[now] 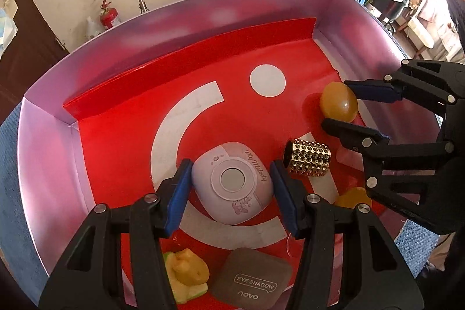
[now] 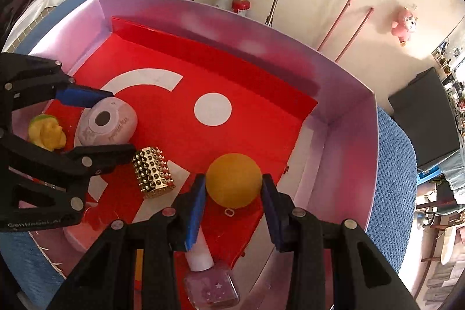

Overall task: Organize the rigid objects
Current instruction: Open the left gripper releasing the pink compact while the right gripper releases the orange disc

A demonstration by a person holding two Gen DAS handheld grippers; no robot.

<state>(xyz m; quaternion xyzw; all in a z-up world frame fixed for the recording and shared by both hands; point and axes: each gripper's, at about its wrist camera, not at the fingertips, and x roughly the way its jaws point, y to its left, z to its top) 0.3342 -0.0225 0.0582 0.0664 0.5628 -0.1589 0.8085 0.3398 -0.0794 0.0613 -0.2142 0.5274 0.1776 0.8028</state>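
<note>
Pink case (image 1: pixel 232 183) between left tongs (image 1: pixel 231 195) (blue pads); yellow ball (image 2: pixel 234 180) between right tongs (image 2: pixel 232 211)

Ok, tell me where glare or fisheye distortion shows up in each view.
Left wrist view: a small highlight glints on the glossy amber egg-shaped object, pale sheen washes the pink box wall, and the box rim bows strongly. Right wrist view: the same sheen on the pink box wall, straight edges curve, and the corners go black.
</note>
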